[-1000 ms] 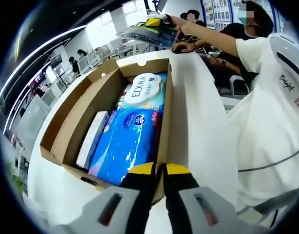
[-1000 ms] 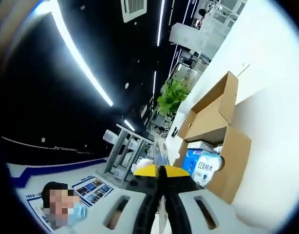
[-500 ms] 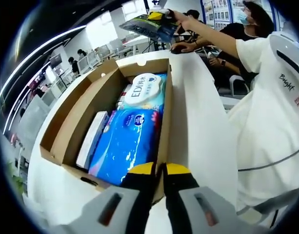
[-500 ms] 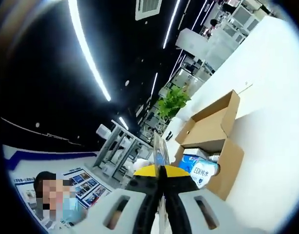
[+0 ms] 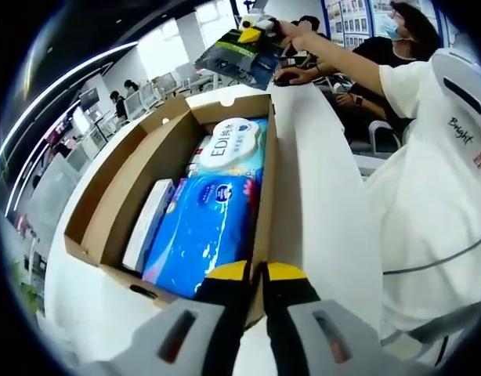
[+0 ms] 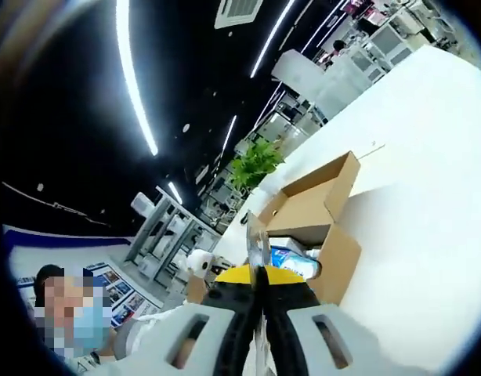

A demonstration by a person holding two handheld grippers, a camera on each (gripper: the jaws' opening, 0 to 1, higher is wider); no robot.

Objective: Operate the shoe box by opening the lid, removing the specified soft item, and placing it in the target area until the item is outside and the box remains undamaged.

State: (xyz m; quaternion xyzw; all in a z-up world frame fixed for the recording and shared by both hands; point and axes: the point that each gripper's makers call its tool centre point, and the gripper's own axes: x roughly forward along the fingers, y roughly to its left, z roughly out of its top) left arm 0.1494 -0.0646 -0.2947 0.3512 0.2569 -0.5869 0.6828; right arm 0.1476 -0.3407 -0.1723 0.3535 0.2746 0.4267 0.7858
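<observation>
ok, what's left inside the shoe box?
In the shoe box: a blue wipes pack nearest the left gripper, a lidded wipes pack behind it, and a white flat item along the side wall. Anything beneath them is covered.

Shoe box (image 5: 139,168) plain brown cardboard. Worktop (image 5: 323,196) white. Front pack (image 5: 205,227) bright blue, small dark-blue and white emblem. Rear pack (image 5: 233,149) teal, white oval lid, dark lettering. Side item (image 5: 149,223) white. Held packet (image 5: 236,56) dark grey, yellow-green patch. Gripper tips (image 5: 255,271) yellow over black, bodies grey. Person's shirt (image 5: 428,180) white, dark script.
</observation>
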